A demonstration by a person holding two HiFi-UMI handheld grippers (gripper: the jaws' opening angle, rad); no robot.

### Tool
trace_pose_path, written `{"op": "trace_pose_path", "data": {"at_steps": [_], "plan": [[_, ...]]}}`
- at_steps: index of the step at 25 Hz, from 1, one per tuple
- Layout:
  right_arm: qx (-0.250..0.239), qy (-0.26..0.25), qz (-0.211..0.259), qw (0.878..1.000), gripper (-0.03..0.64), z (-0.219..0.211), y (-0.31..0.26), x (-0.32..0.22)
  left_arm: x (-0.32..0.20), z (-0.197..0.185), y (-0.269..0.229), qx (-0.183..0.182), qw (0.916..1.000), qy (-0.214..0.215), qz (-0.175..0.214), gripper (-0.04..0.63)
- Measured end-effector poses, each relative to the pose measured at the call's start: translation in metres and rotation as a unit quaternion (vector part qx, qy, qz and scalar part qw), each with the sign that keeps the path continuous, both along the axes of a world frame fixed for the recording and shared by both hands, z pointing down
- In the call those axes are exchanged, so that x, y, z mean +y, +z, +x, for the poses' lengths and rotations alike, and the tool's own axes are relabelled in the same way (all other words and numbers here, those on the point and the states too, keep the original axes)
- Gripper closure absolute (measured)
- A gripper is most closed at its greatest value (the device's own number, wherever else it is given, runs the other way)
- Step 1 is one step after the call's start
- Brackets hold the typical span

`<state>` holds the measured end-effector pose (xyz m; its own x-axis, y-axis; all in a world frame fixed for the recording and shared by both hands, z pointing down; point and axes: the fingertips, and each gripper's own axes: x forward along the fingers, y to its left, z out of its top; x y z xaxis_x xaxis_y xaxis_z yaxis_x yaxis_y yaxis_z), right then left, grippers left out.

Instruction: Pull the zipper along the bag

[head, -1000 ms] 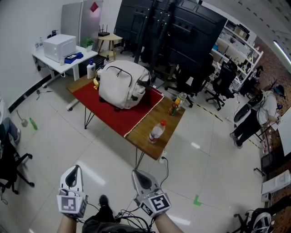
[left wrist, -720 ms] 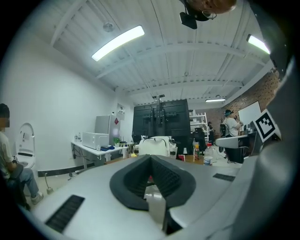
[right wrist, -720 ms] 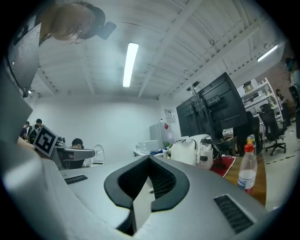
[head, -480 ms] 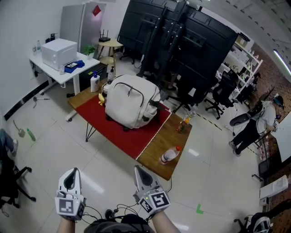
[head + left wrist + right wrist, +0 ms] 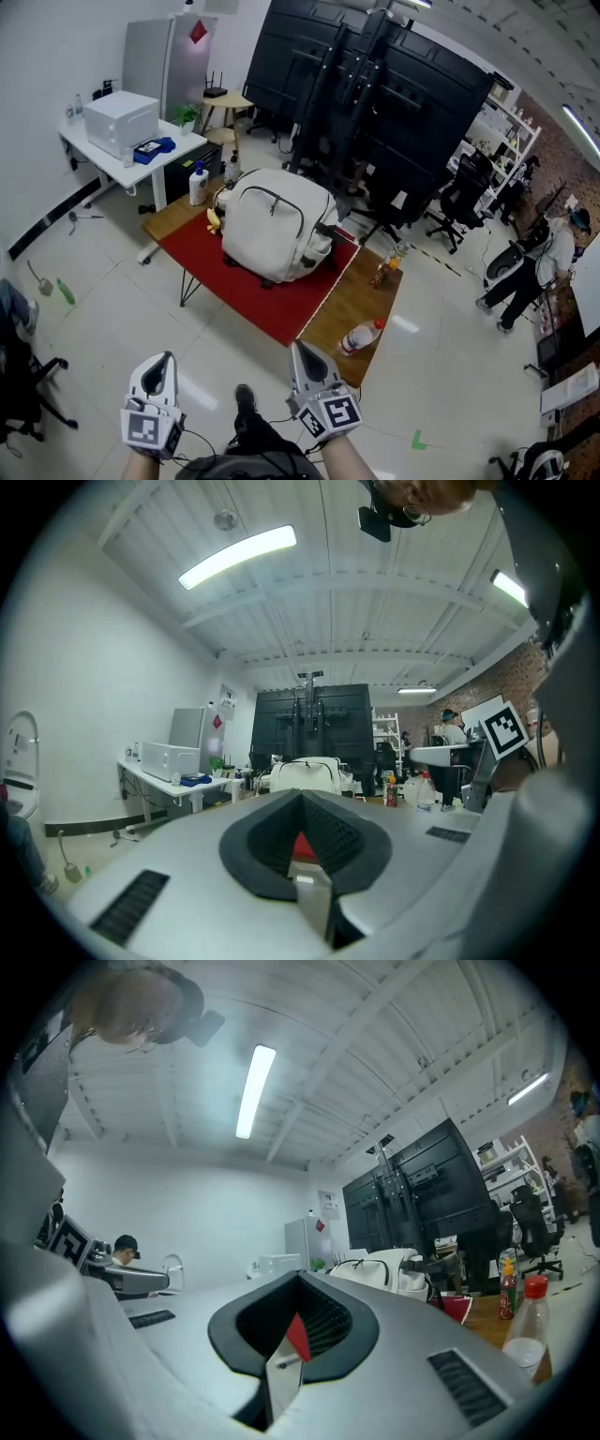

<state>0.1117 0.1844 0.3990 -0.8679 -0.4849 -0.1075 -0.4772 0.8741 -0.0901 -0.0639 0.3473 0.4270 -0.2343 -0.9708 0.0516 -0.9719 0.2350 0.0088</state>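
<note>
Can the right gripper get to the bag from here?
Probably not yet: the right gripper, shut, hangs short of the table; the bag sits further back. A bottle stands at the near corner.

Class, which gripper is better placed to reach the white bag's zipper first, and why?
Probably the right. The right gripper hangs nearer the table and the bag; the left gripper is farther out over the floor. Both are shut, empty and well short of the bag.

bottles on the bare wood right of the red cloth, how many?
2: a clear red-capped bottle by the near corner, a smaller bottle near the far edge. None looks hidden.
</note>
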Motion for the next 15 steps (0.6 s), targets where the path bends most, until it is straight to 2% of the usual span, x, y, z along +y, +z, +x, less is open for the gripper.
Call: {"op": "trace_pose_path", "data": {"at_steps": [9,15], "plan": [[-0.021,0.009,0.005,1.0,0.601,-0.042,0.013,-0.08,-0.068,-0.045,0.012,0.006,1.0,-0.006,-0.004,0.563],[-0.022,0.029,0.018,0.999,0.601,-0.084,0.016,-0.177,-0.165,-0.083,0.016,0.01,0.9998,0.013,-0.013,0.563]]}}
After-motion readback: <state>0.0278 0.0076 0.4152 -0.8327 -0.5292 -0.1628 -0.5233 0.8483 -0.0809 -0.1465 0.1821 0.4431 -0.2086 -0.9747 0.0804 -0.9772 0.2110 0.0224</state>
